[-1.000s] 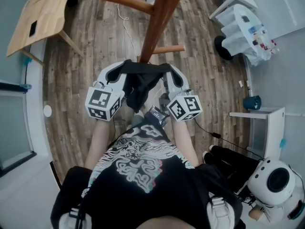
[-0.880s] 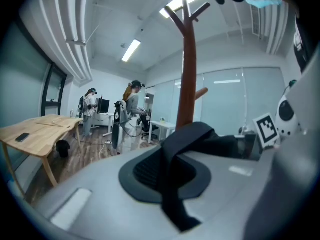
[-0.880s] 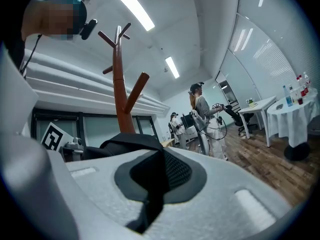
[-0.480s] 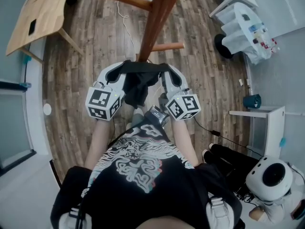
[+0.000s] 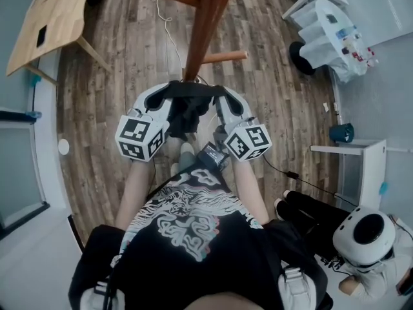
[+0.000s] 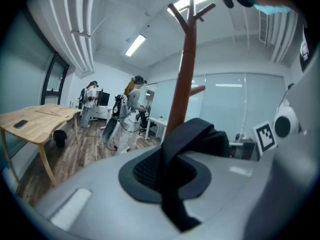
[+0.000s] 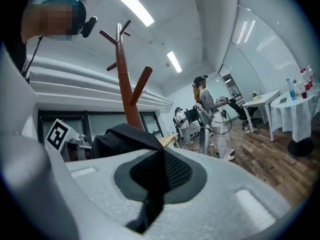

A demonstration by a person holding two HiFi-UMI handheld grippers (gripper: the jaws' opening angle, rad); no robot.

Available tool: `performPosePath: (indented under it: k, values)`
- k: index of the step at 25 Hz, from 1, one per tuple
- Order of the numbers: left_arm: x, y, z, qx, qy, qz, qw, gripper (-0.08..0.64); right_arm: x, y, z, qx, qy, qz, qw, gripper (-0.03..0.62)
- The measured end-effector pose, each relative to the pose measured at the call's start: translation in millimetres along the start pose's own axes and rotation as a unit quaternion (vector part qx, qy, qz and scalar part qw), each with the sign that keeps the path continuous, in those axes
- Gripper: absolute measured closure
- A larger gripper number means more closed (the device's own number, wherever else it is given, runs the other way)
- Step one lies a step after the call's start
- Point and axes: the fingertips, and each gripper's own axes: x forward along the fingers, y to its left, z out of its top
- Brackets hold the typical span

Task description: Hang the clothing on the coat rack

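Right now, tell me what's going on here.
A person faces the brown wooden coat rack with a tool in each hand. The left tongs and the right tongs are each shut on a fold of the black fabric garment, which spans between them in front of the rack's pole. The garment is not yet on any peg.

We see our left gripper [image 6: 167,181] clamped on a fold of black garment [image 6: 200,138]. The cloth runs through the closed jaws from 6 o'clock up to the centre. The brown rack [image 6: 184,74] rises behind it toward 12 o'clock. A wooden table [image 6: 35,120] stands at 9 o'clock. People [image 6: 131,111] stand beyond it, and a marker cube [image 6: 265,136] shows at 3 o'clock.
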Motion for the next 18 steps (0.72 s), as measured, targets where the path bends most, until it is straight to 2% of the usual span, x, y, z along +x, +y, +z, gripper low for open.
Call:
performPosePath:
  k: [7, 9, 11, 18]
  values:
    - [-1.1, -9.2, -8.0, -0.010, 0.015, -0.016, 0.9997, 0.560, -4.2, -0.8, -7.2, 0.014, 0.011, -0.005, 1.000, 0.584]
    - [-2.6, -10.9, -8.1, -0.009, 0.015, -0.016, 0.9997, 0.560, -6.3, -2.6, -5.3, 0.028, 0.006, -0.008, 1.000, 0.548]
    - [-4.1, -11.4, -8.4, -0.009, 0.016, -0.015, 0.9997, 0.557, -7.2, -3.5, -4.5, 0.030, 0.006, -0.009, 0.999, 0.544]
    - [-8.0, -13.2, -9.4, -0.011, 0.015, -0.017, 0.9997, 0.508, -14.4, -3.2, -9.8, 0.024, 0.014, -0.011, 1.000, 0.541]
